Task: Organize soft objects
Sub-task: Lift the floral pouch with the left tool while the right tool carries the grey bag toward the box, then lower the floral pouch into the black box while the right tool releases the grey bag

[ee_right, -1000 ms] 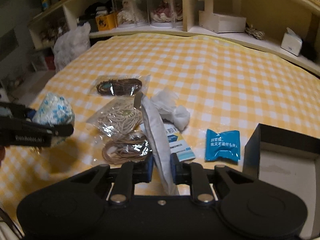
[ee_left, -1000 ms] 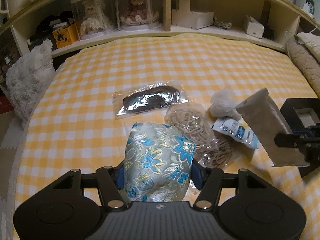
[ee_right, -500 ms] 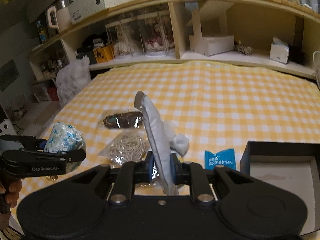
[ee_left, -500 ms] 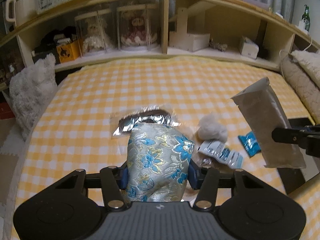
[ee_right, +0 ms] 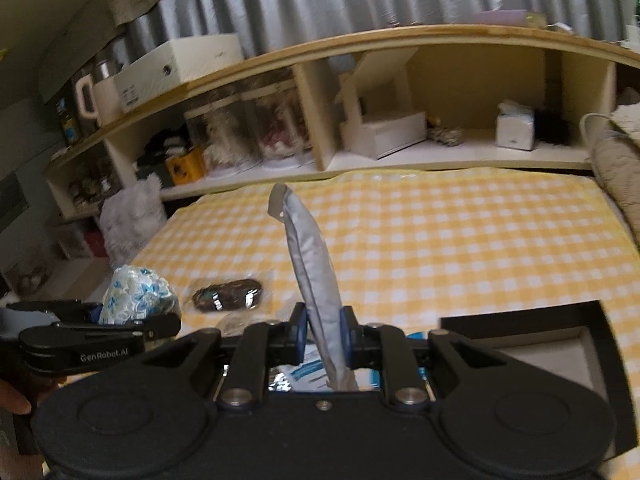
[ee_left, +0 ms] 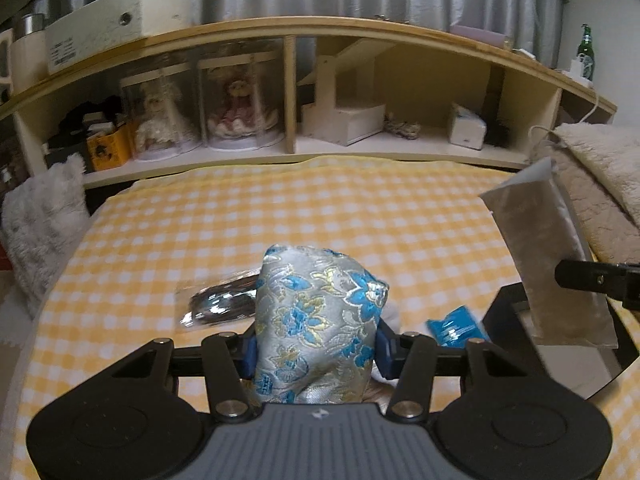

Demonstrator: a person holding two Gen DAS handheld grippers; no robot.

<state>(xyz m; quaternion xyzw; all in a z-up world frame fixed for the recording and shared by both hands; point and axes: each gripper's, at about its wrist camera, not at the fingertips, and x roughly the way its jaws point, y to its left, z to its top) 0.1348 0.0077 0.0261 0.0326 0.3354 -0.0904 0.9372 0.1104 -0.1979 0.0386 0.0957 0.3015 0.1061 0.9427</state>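
— Left gripper (ee_left: pixel 316 350)?
— Jaws clamped on a brocade pouch (ee_left: pixel 318 320), silver with blue and gold flowers, held up above the yellow checked bedspread (ee_left: pixel 280 216). Pouch bulging between the blue pads, standing upright.

— Right gripper (ee_right: pixel 323 336)?
— Jaws together on a flat grey pouch (ee_right: pixel 316 280), pinched near its lower end, rising edge-on and leaning slightly left. Seen from the left wrist view as a broad grey rectangle off to the right, lifted clear of the bedspread.

— Left lying on the bed?
— A clear plastic bag of something dark (ee_left: pixel 220 304), beyond and left of the brocade pouch. A small blue packet (ee_left: pixel 456 326) to the right, just beside a black open box (ee_right: pixel 540 344). A white printed packet (ee_right: pixel 304 372) partly hidden behind the right jaws.

— Around the bed?
— A wooden shelf unit (ee_left: pixel 292 92) at the far end, with two dolls in clear cases (ee_left: pixel 204 116) and a tissue box (ee_left: pixel 466 128). A fluffy grey cushion (ee_left: pixel 40 224) at the left edge. Part of a hand (ee_right: pixel 16 404) at the lower left of the right wrist view, under the left gripper.
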